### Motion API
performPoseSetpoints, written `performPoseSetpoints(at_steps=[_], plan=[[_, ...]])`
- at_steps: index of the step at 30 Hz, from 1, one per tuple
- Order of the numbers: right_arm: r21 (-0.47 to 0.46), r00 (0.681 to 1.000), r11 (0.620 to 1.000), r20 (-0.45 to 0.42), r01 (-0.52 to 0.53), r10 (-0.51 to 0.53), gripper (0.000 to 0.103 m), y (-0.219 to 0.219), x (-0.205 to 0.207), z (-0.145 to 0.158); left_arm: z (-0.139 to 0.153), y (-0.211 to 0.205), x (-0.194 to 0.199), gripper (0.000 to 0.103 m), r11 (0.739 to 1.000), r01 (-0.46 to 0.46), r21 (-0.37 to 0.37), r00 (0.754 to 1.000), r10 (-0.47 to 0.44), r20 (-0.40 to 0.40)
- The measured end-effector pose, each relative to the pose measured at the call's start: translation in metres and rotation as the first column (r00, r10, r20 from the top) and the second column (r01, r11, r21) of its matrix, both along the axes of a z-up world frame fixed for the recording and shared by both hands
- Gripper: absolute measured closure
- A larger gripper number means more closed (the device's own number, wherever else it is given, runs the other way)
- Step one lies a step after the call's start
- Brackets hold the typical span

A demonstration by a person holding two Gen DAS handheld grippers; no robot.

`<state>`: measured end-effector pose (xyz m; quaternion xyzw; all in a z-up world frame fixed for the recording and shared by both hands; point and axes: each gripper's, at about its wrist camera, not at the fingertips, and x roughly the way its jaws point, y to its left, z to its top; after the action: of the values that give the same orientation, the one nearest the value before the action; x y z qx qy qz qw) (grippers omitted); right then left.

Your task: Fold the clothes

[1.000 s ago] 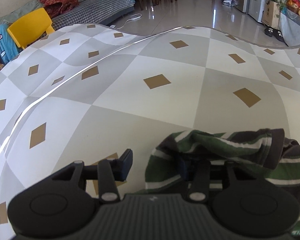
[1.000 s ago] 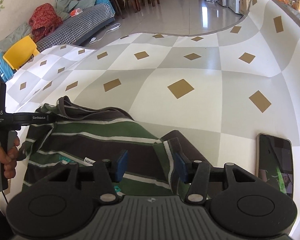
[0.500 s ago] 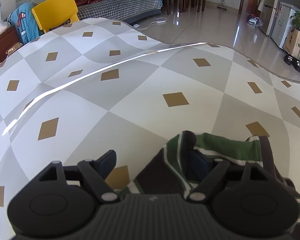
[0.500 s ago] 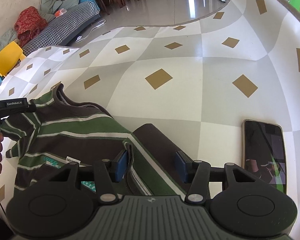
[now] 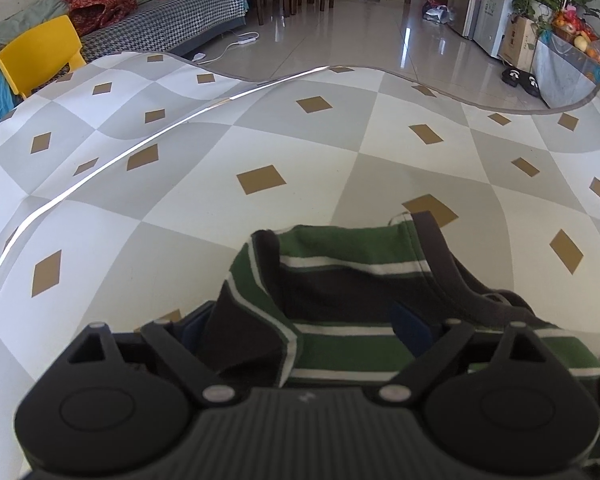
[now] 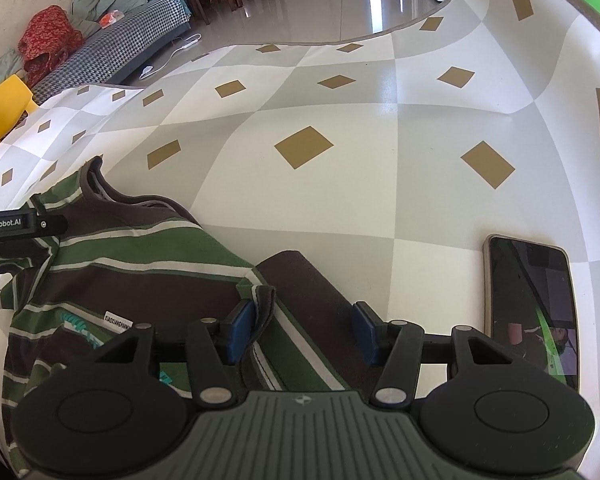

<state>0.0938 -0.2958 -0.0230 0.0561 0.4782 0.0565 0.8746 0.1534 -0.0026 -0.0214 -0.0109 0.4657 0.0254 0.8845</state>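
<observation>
While spread wide with blue pads apart, left tongs (image 5: 304, 328) straddling a raised fold of the striped shirt (image 5: 352, 280), cloth lying loose between the pads, nothing pinched. Right tongs (image 6: 302, 322) likewise parted, left pad touching a bunched edge of the shirt (image 6: 132, 264), right pad clear of it over a dark brown sleeve or hem. Seen from the right wrist, left tongs (image 6: 40, 225) at the far left edge by the shirt's shoulder, labelled GenRobot.AI. Shirt green, brown and white, crumpled on the surface (image 5: 260, 128), collar toward the far side, white label (image 6: 118, 321) showing inside. Surface covered in a grey and white checked cloth with tan diamonds. Just right of the right tongs, a phone (image 6: 530, 304) lying flat, apart from the shirt. Farther off, a yellow chair (image 5: 40, 58), a checked sofa (image 5: 160, 32) and shiny floor tiles (image 5: 360, 28).
</observation>
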Motion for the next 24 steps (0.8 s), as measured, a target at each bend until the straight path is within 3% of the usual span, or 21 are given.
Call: performPoseSetpoints(at_steps=[7,9,11,14,16,24], plan=[[-0.062,0.999,0.998,0.021,-0.027,0.028,0.046,0.013,-0.004,-0.003,-0.022,-0.019,-0.014,0.008,0.994,0.108,0.023,0.989,-0.105,-0.104],[-0.066,0.999,0.997,0.031,-0.034,0.036,0.054,0.015,-0.006,-0.003,-0.027,-0.025,-0.020,0.007,0.990,0.138,0.044,0.983,-0.131,-0.126],[-0.068,0.998,0.997,0.041,-0.044,0.047,0.071,0.017,-0.008,-0.002,-0.031,-0.030,-0.025,0.004,0.985,0.162,0.064,0.980,-0.153,-0.131],[-0.052,0.996,0.997,0.059,-0.061,0.064,0.085,0.020,-0.011,0.003,-0.032,-0.030,-0.027,0.003,0.986,0.154,0.058,0.981,-0.146,-0.126],[-0.054,0.993,0.995,0.083,-0.081,0.085,0.088,0.025,-0.015,0.008,-0.031,-0.027,-0.027,0.003,0.990,0.133,0.048,0.983,-0.126,-0.131],[-0.054,0.961,0.982,0.200,-0.182,0.190,0.089,0.048,-0.036,0.041,-0.020,-0.010,-0.031,0.003,0.999,0.052,-0.010,0.990,-0.053,-0.132]])
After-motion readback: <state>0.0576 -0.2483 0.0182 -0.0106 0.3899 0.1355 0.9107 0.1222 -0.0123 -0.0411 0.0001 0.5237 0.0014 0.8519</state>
